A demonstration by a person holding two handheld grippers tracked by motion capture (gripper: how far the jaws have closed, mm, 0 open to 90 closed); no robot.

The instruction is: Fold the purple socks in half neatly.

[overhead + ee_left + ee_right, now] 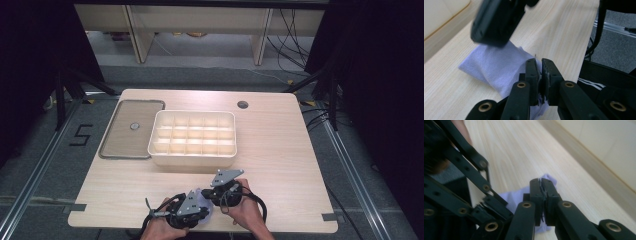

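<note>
The folded lavender cloth (pixel 496 67) lay flat on the pale wooden table (pixel 280 150), close to the table's near edge and on the person's side of the cream compartment tray (pixel 192 139), well apart from the tray's front wall. The left claw (pixel 538 62) was closed on the cloth: in the left gripper view its two black jaws stood pressed together with a strip of the lavender fabric pinched between them at the cloth's near corner. The right claw (pixel 540 181) was likewise clamped shut on the cloth, its jaws meeting over a thin fold of fabric at another edge of it (the weave showed as a pale line in the seam between the jaws). In the high view both grippers sat side by side just short of the tray, the left claw (pixel 200 204) and the right claw (pixel 212 197) meeting over the cloth (pixel 204 200), of which little more than a pale patch could be made out between the black bodies. The person's hands came in from the table's near edge, each wrapped round a gripper. Left of the tray, and just beside it, a flat lid (pixel 131 129) with a dark rim lay on the table. Beyond the tray's right corner a small round cable hole (pixel 242 104) was set into the tabletop.
</note>
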